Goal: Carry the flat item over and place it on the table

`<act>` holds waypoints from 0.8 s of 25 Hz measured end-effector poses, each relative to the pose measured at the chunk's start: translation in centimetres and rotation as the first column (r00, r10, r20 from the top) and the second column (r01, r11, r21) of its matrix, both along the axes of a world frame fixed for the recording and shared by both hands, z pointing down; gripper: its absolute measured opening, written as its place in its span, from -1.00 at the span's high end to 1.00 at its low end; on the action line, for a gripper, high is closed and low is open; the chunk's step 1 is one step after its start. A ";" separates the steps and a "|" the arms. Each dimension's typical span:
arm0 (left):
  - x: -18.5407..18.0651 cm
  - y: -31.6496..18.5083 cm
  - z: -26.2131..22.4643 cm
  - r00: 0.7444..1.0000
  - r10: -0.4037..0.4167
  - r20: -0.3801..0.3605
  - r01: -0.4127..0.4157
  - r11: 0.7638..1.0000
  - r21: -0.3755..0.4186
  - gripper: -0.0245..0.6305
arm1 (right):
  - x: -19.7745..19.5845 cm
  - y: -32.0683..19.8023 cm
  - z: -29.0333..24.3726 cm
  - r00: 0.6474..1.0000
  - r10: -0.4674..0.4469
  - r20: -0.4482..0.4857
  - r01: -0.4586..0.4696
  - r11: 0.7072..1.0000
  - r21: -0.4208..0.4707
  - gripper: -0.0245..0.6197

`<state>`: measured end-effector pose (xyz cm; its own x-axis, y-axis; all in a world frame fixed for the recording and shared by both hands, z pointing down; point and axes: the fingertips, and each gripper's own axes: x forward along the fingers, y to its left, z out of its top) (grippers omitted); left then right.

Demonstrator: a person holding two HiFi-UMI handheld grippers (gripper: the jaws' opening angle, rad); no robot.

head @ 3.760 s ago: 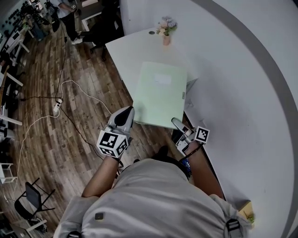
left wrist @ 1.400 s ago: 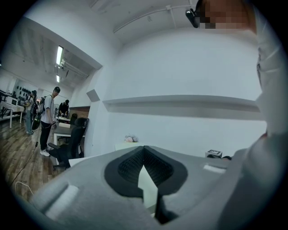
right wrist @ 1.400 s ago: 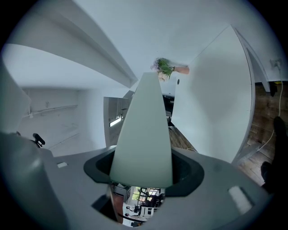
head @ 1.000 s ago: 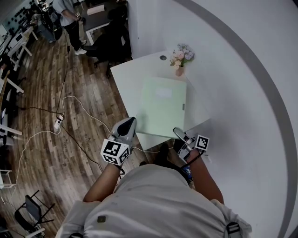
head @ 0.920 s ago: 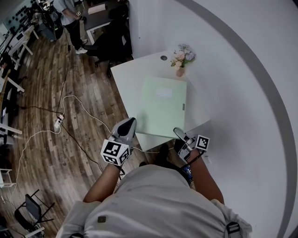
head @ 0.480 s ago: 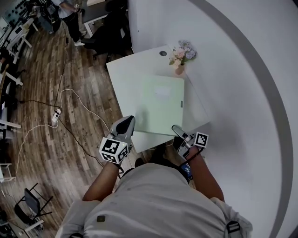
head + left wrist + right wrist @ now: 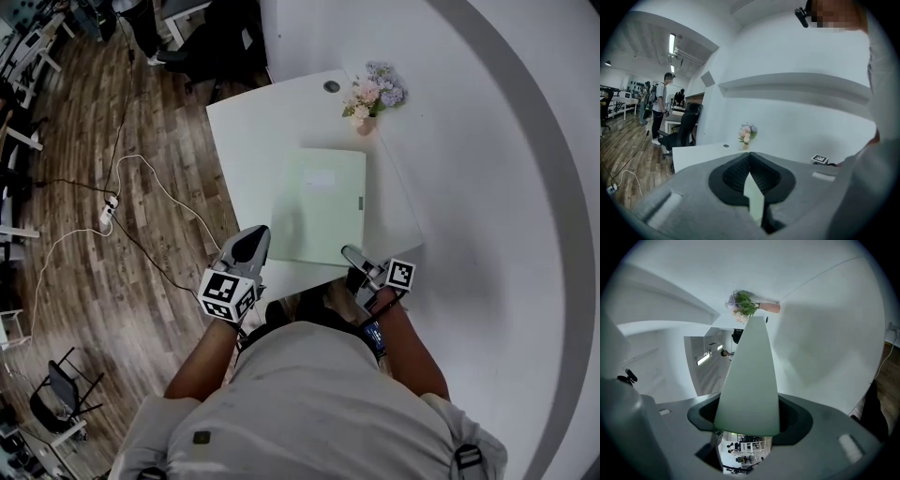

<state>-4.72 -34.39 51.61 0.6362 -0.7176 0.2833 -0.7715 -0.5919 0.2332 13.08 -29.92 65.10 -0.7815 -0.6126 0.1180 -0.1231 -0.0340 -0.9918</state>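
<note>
A pale green flat file folder hangs level over the near half of the white table; whether it touches the top I cannot tell. My left gripper is shut on its near left corner. In the left gripper view only the thin green folder edge shows between the black pads. My right gripper is shut on the near right corner, and in the right gripper view the broad folder side fills the gap between the jaws.
A small vase of flowers stands at the table's far right by the white wall. A round cable hole is beside it. A white cable and power strip lie on the wooden floor at left; a chair stands lower left.
The folder and both grippers have moved forward and down. It overhung the table's near edge before and is now over the tabletop, nearer the vase. Both grips are unchanged.
</note>
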 end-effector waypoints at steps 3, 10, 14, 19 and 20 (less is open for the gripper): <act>0.4 -0.7 1.3 1.000 -0.004 0.003 0.005 1.000 -0.025 0.93 | 0.1 -0.6 1.3 1.000 -0.008 0.003 0.008 1.000 -0.019 -0.01; 1.1 -1.2 3.8 1.000 -0.016 0.008 0.017 0.997 -0.075 0.93 | 0.3 -1.3 3.3 0.999 -0.041 -0.013 0.041 0.999 -0.001 -0.01; 1.0 -1.6 4.9 1.000 -0.025 0.013 0.026 0.994 -0.102 0.93 | 0.4 -1.6 4.7 0.998 -0.056 -0.019 0.056 0.998 -0.015 -0.02; 0.4 -1.7 6.1 0.999 -0.037 0.017 0.039 0.991 -0.127 0.93 | -0.4 -1.1 6.1 0.997 -0.077 -0.032 0.075 0.997 -0.035 -0.03; 0.5 -1.7 6.4 0.999 -0.036 0.018 0.038 0.990 -0.133 0.93 | -0.5 -1.0 6.4 0.996 -0.081 -0.036 0.080 0.996 -0.033 -0.03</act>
<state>-4.23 -36.11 58.04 0.6051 -0.6956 0.3873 -0.7961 -0.5277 0.2961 12.53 -30.90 71.47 -0.8231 -0.5431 0.1659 -0.1632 -0.0536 -0.9851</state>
